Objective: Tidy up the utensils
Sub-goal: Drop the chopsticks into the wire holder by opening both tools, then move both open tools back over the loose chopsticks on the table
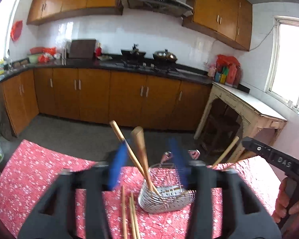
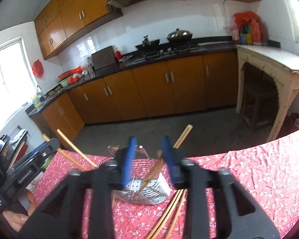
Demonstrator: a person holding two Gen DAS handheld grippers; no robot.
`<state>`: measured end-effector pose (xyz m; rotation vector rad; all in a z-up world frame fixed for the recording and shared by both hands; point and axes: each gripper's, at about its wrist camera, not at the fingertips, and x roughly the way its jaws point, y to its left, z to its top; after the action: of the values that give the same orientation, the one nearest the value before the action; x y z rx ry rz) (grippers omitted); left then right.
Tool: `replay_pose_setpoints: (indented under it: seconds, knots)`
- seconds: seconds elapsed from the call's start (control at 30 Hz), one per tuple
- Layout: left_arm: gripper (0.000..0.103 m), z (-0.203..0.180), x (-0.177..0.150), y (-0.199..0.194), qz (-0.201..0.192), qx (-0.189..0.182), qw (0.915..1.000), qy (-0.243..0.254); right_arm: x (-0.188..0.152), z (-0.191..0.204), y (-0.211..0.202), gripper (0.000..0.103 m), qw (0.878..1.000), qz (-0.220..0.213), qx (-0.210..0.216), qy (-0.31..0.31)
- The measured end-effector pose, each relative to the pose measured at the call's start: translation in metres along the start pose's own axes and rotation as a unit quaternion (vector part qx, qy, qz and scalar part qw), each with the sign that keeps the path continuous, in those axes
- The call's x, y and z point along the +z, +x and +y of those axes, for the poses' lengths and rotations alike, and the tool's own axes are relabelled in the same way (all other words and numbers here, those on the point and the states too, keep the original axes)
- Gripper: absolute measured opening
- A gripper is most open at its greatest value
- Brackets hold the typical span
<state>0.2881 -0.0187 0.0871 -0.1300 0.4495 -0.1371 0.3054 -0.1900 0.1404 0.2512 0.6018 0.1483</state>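
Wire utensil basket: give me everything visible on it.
The wire utensil basket is shiny metal, built of stacked horizontal wires with a perforated plate at its bottom and two hook tabs at the back rim. It stands upright on the red floral cloth. Wooden utensils lean out of it at angles. Loose chopsticks lie beside it on the cloth. Neither gripper touches it.

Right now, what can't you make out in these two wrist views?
- Loose chopsticks on the cloth: near ends cut off by the bottom edge, left wrist view.
- Wire holder: front hidden behind the right gripper, right wrist view.
- Left gripper: fingers motion-blurred, so contact with the standing chopsticks is unclear.
- Holder's contents at the bottom: too small.
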Motion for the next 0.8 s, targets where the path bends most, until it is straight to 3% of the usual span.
replay_pose_setpoints:
  seconds: [0.2, 0.8]
  knots:
    - [0.053, 0.002, 0.003, -0.011, -0.01, 0.01, 0.9999, 0.005, 0.004, 0.002, -0.02, 0.053, 0.999, -0.031, -0.023, -0.011]
    - [0.055, 0.007, -0.009, -0.067, -0.025, 0.036, 0.999, 0.011, -0.032, 0.004, -0.078, 0.057, 0.998, -0.044, -0.038, -0.018]
